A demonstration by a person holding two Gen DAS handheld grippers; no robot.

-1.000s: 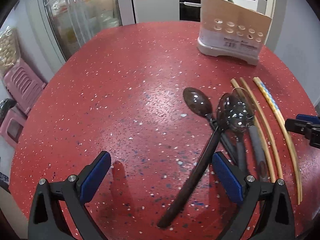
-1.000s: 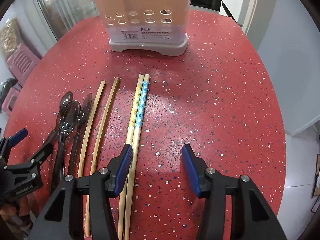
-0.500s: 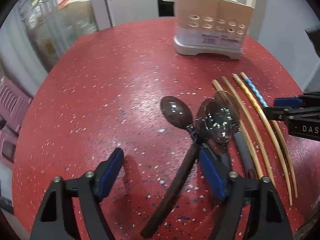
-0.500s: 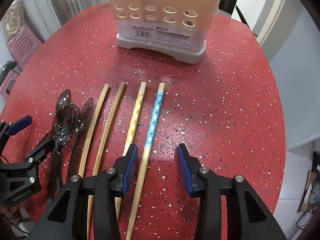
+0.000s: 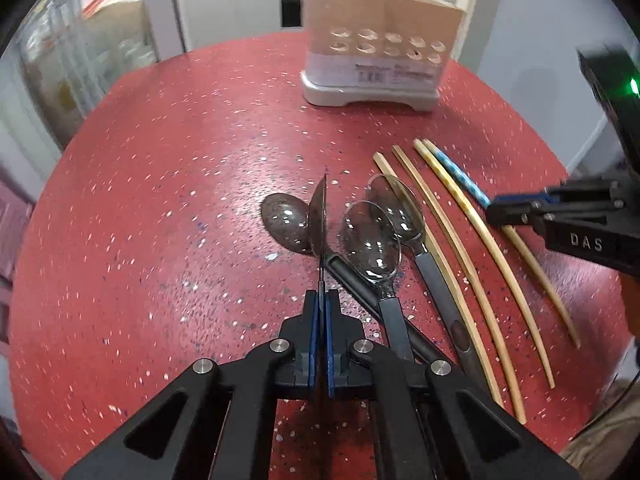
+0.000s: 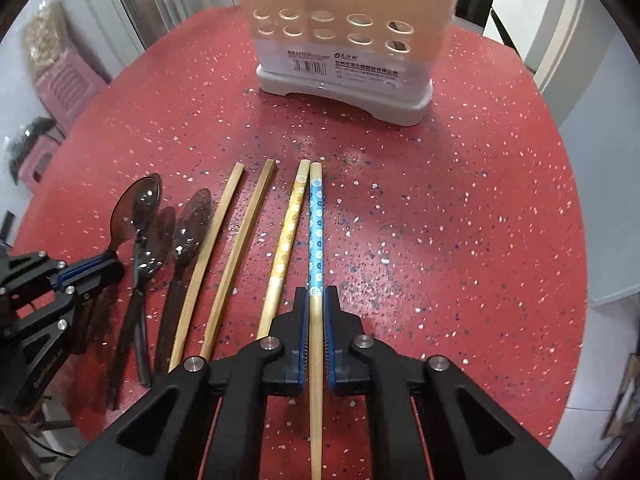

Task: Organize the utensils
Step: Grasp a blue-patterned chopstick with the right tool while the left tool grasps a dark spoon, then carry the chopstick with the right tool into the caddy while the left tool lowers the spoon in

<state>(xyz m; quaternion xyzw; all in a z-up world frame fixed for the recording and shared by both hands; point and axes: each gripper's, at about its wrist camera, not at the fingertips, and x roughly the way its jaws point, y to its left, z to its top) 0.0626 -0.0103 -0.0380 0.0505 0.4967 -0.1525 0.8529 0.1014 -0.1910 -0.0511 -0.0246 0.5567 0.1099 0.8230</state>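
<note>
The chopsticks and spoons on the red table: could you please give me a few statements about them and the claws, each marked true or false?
1. The right claw is shut on the blue chopstick. True.
2. The left claw is open and empty. False: it is shut on a spoon turned on edge.
3. The holder stands upright at the far side of the table. True.
4. The yellow chopstick is in the holder. False: it lies on the table beside the blue one.
5. Two plain chopsticks lie between the spoons and the patterned pair. True.
</note>
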